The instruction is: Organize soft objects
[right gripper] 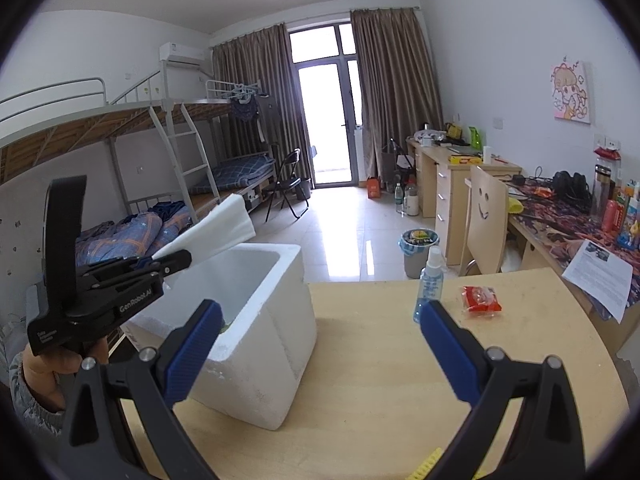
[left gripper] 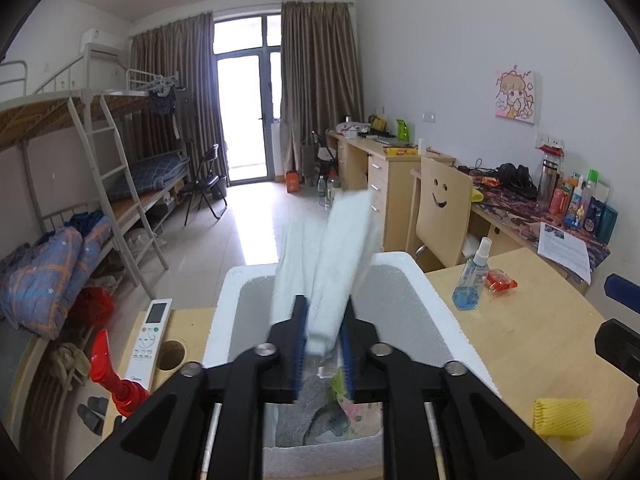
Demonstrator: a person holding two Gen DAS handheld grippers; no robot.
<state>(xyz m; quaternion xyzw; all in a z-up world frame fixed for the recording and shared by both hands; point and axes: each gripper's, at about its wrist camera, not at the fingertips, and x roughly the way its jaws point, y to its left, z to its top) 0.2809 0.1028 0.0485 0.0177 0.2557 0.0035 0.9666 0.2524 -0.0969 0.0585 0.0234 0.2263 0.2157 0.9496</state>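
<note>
Sticking up from the left gripper [left gripper: 323, 344] is a soft white folded cloth [left gripper: 340, 252]; the blue fingers [left gripper: 299, 340] are pinched tight on its bottom end, and it hangs right over the open white foam box [right gripper: 280, 320]; down inside the box lie a grey cloth [left gripper: 308, 412] and some other soft bits; the box sits on the wooden bench [right gripper: 380, 380]; the right gripper [right gripper: 320, 344] waits near the box with its fingers wide apart and nothing in them; a yellow foam net [left gripper: 562, 416], a spray bottle [right gripper: 428, 284] and a red packet [right gripper: 480, 298] sit on the bench too; I think the cloth is being put away now; next it should go lower, then be let go.
</note>
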